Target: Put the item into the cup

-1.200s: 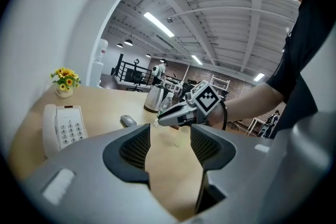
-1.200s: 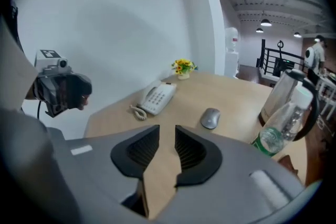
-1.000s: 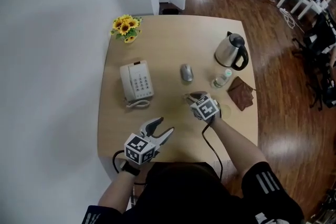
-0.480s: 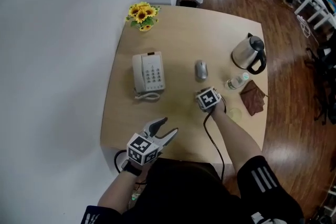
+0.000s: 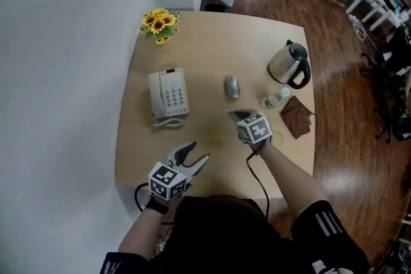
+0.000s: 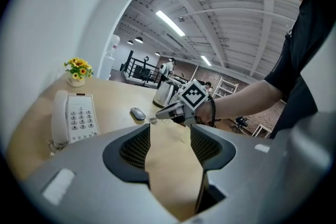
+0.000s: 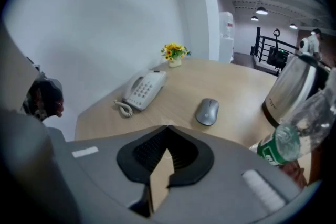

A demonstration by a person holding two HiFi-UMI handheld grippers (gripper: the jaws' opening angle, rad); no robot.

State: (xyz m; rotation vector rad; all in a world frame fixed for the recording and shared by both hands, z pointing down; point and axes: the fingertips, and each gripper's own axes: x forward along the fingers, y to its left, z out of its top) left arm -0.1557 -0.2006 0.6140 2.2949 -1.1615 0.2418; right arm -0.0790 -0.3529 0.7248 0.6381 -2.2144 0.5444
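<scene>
Right tongs (image 5: 234, 116) seen shut on nothing, tips just short of the mouse (image 5: 231, 87); bottle (image 5: 273, 99) off to their right; left tongs (image 5: 196, 154) held apart, empty; item and cup not identified with certainty; nothing gripped, whole task judged outstanding.

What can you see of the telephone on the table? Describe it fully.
The telephone is a cream-white corded desk set, plastic by its look, lying flat on the left half of the wooden table. Its handset rests in the cradle along the left side, with the keypad beside it. A coiled cord curls at its near end. Only the table touches it.
</scene>
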